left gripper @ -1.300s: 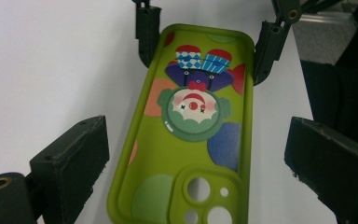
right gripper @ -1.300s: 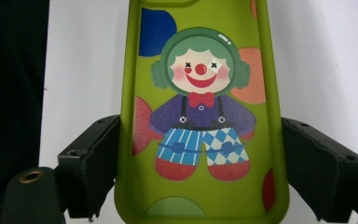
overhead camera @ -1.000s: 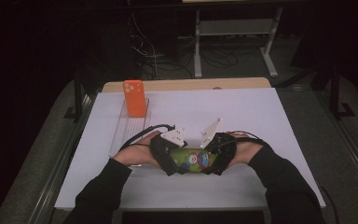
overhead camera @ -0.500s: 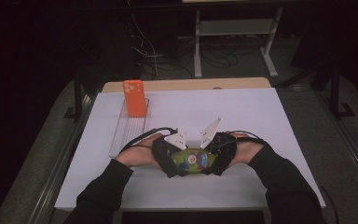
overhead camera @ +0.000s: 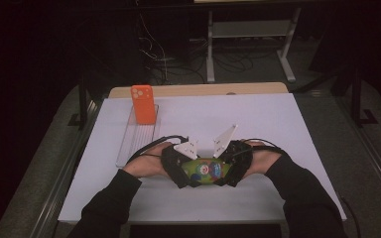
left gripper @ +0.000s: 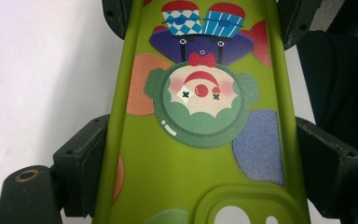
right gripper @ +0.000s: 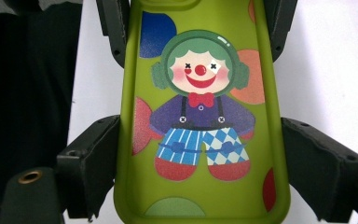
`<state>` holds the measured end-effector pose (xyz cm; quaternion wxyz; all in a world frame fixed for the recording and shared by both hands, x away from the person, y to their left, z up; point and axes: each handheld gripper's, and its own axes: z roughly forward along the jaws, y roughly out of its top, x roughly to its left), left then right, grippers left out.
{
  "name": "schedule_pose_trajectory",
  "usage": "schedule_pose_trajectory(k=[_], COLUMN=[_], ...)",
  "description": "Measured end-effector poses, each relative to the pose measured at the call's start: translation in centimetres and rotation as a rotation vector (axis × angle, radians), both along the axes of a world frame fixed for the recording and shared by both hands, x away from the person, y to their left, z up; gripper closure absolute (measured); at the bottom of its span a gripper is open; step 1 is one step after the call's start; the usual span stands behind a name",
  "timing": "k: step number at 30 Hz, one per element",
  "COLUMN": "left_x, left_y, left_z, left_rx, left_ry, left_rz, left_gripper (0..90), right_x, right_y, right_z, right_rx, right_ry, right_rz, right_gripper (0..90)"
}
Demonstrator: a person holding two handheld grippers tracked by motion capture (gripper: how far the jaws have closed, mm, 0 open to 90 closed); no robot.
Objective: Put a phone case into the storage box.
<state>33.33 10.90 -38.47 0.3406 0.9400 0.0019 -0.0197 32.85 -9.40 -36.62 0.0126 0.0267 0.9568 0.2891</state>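
Closing lately: left gripper (overhead camera: pixel 191 171), jaws now against the green silicone clown-print phone case (overhead camera: pixel 206 170), held low over the white table (overhead camera: pixel 278 129). Right gripper (overhead camera: pixel 225 171) grips the opposite end. Step: two-handed hold. Next, likely fitting onto the orange phone (overhead camera: pixel 143 104).

Clown phone case (right gripper: pixel 200 116) between fingers (right gripper: pixel 93 163)

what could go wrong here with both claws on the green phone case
1. The green clown phone case is gripped from both ends by the left claw and the right claw, whose jaws press its long edges. The left claw's jaws have just been closing; more squeeze could bow the case.
2. Uneven pulling could slide it out of one grip onto the white table.
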Motion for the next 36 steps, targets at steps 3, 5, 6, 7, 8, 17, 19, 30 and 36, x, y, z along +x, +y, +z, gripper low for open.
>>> schedule_pose_trajectory(k=[3,5,6,7,8,17,19,30,36], left_x=[0.0,0.0,0.0,0.0,0.0,0.2,0.2,0.1,0.5], left_y=[0.0,0.0,0.0,0.0,0.0,0.6,0.8,1.1,1.1], left_z=[0.0,0.1,0.1,0.1,0.0,-0.5,-0.5,-0.7,-0.7], left_rx=[-0.005,-0.003,0.003,0.008,0.010,-0.018,-0.018,0.009,0.010], left_ry=[0.013,0.018,0.019,0.016,0.019,0.059,0.056,0.025,0.030], left_rz=[0.006,0.007,0.008,0.009,0.012,0.124,0.154,0.325,0.423], left_gripper=[15.4,15.5,15.6,15.6,15.7,15.6,15.6,15.6,15.6], right_x=[0.0,0.0,0.0,-0.3,-0.3,0.6,1.0,0.8,0.5], right_y=[-0.1,-0.1,-0.1,-0.2,-0.2,-1.4,-1.8,-5.1,-6.7], right_z=[0.0,0.0,0.0,0.0,0.0,0.3,0.2,0.0,-1.1], right_rx=[0.009,0.014,0.016,0.000,0.002,0.083,0.112,0.235,0.272], right_ry=[0.003,0.000,-0.001,0.023,0.022,0.039,0.027,0.066,0.062], right_rz=[0.003,0.004,0.002,-0.027,-0.036,-0.124,-0.135,-0.438,-0.564], right_gripper=[14.4,14.0,13.7,12.9,11.1,0.0,0.0,0.0,0.0])
